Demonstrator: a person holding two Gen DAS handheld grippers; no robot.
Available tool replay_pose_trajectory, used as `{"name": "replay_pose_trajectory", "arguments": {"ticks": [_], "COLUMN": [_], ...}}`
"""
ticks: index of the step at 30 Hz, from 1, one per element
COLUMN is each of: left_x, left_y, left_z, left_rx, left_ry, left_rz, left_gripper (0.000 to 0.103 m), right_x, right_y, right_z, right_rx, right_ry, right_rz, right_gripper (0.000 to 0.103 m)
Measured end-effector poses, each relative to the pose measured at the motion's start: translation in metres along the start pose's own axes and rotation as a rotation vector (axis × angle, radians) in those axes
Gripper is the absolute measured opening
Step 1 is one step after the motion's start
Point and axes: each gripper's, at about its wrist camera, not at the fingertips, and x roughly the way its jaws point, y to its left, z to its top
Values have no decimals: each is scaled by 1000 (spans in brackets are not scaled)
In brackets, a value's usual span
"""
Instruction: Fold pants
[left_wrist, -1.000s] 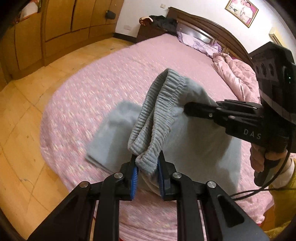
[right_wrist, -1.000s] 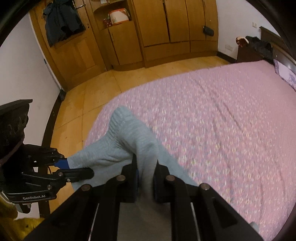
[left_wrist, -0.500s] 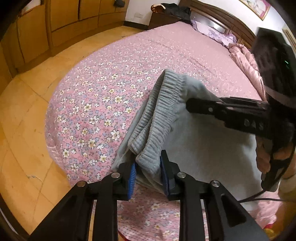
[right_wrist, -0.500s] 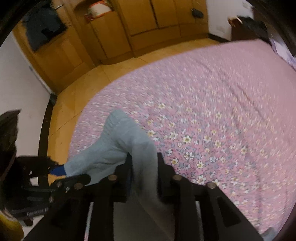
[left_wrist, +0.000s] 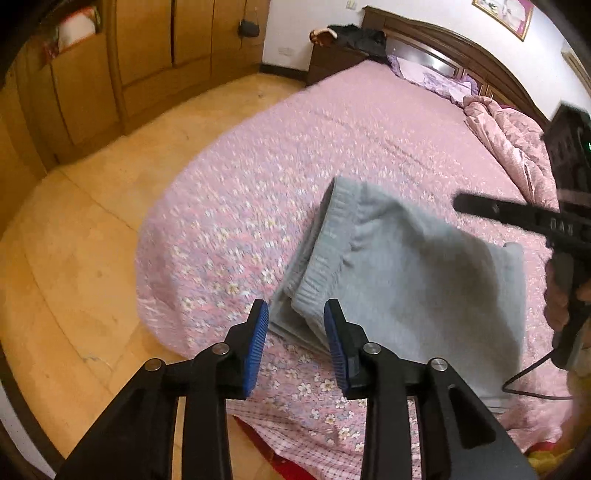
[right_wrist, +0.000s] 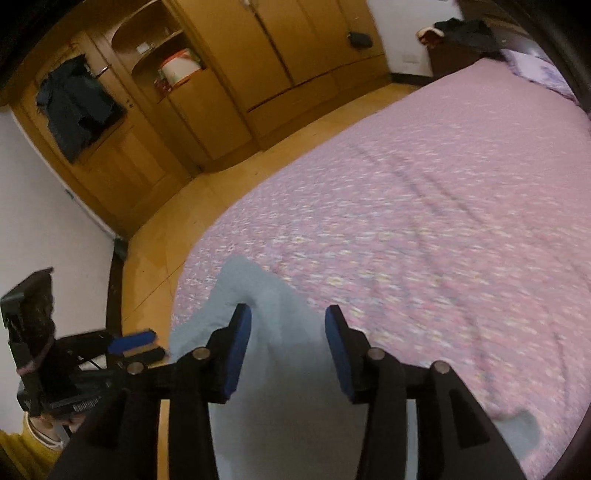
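The grey pants (left_wrist: 406, 269) lie folded on the pink flowered bed (left_wrist: 295, 155), their ribbed waistband on the left side of the pile. My left gripper (left_wrist: 295, 332) is open and empty, its blue pads just in front of the waistband's near corner. My right gripper (right_wrist: 288, 339) is open and empty above the pants (right_wrist: 280, 369). The right gripper also shows in the left wrist view (left_wrist: 480, 208) over the far right of the pile. The left gripper shows in the right wrist view (right_wrist: 136, 345) at the lower left.
The bed's corner and near edge (left_wrist: 192, 347) drop to a wooden floor (left_wrist: 74, 258). Wooden wardrobes (right_wrist: 258, 74) line the far wall. A crumpled pink quilt (left_wrist: 517, 136) and pillows lie by the headboard (left_wrist: 443, 40).
Both grippers have opened and let go of the waistband. The pants have dropped onto the folded pile on the bed. Both grippers have drawn back a little.
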Motion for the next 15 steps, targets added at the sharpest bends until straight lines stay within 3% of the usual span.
{"name": "replay_pose_trajectory", "arguments": {"ticks": [6,11,15], "left_x": [1,32,63], "left_y": [-25,-57,-60], "left_z": [17,28,36], "left_rx": [59,132,156], "left_ry": [-32,-10,11], "left_rz": [-56,-130,-73], "left_gripper": [26,26,26], "right_x": [-34,-40,-15], "right_y": [-23,-31,-37], "right_z": [-32,-56,-58], "right_rx": [36,99,115], "right_ry": [17,32,65], "right_rz": [-62,4,-34], "right_gripper": [44,44,44]}}
